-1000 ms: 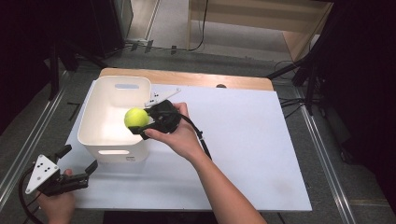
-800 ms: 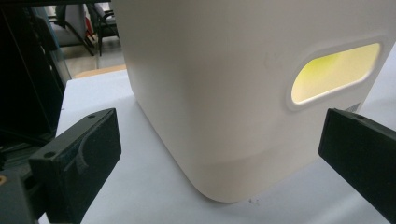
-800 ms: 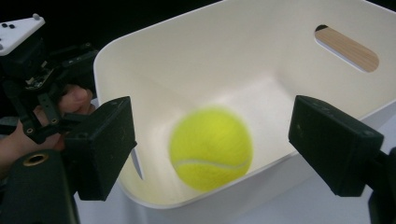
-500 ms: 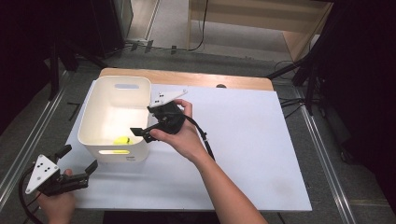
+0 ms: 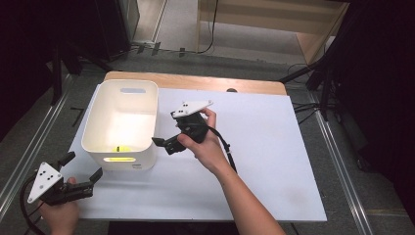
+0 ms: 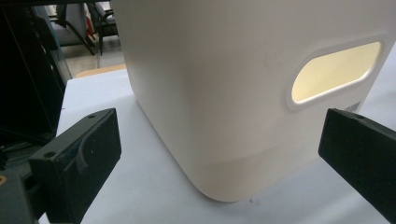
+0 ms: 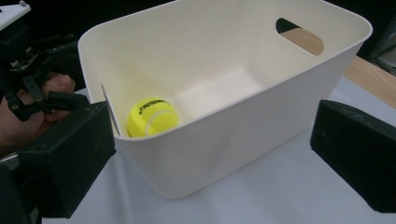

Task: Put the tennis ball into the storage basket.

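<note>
1. White sheeting covers the desk (image 5: 274, 161), with a strip of bare wood along its far edge and dark floor with metal rails on either side.
2. A white plastic bin (image 5: 105, 139) stands at the left of the desk: smooth, slightly glossy walls, rounded corners, an oval handle slot in the near and far ends.
3. The tennis ball (image 7: 153, 116) lies inside the bin on its floor, against the near end wall; it is fuzzy, bright yellow, with a white seam and dark lettering.
4. The right gripper (image 5: 172, 131) hovers just right of the bin's rim. Its jaws have just been opening and now stand wide with nothing between them; the ball is already out of its grasp.
5. The left gripper (image 5: 83, 166) waits off the bin's near-left corner, jaws spread wide and empty, its blocky matte-black pads pointed at the bin wall.
6. Risks, as I judge them: the right gripper is close to the thin rim, so a careless pull-back could clip it and slide or tip the light bin on the slick sheet.
7. The ball may roll or bounce on the hard plastic floor if the bin is jolted.
8. The trailing cable (image 5: 226, 149) could drag across the sheet.
</note>
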### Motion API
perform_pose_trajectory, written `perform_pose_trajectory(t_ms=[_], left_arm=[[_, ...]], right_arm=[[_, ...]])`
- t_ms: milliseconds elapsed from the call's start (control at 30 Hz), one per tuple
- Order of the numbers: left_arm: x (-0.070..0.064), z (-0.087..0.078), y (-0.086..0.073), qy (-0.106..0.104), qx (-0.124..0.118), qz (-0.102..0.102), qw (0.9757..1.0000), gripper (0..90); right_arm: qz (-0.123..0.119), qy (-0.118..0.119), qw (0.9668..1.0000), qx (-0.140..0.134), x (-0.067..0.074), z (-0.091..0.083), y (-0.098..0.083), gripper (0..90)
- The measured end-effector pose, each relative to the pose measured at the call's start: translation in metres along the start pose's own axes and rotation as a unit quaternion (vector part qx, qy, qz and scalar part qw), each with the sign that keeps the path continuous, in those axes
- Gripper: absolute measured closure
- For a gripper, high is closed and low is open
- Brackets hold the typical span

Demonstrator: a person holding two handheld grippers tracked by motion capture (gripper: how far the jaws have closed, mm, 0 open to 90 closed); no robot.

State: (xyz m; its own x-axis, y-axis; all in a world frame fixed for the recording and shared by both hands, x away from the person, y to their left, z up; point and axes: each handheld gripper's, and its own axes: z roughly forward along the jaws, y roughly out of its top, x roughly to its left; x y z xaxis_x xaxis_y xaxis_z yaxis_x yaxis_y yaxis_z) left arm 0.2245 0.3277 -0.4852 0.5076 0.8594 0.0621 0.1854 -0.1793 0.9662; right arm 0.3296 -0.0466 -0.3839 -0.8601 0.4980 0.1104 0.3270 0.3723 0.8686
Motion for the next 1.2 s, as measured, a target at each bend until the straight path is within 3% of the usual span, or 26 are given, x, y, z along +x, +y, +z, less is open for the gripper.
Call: perform_pose_trajectory(t_ms=[1200], left_arm=[[0.000,0.001,0.000,0.001,0.002,0.006,1.0000,0.0]], right_arm=[[0.032,-0.063,0.9973,-0.015,-0.028,-0.064,-0.062,0.0]])
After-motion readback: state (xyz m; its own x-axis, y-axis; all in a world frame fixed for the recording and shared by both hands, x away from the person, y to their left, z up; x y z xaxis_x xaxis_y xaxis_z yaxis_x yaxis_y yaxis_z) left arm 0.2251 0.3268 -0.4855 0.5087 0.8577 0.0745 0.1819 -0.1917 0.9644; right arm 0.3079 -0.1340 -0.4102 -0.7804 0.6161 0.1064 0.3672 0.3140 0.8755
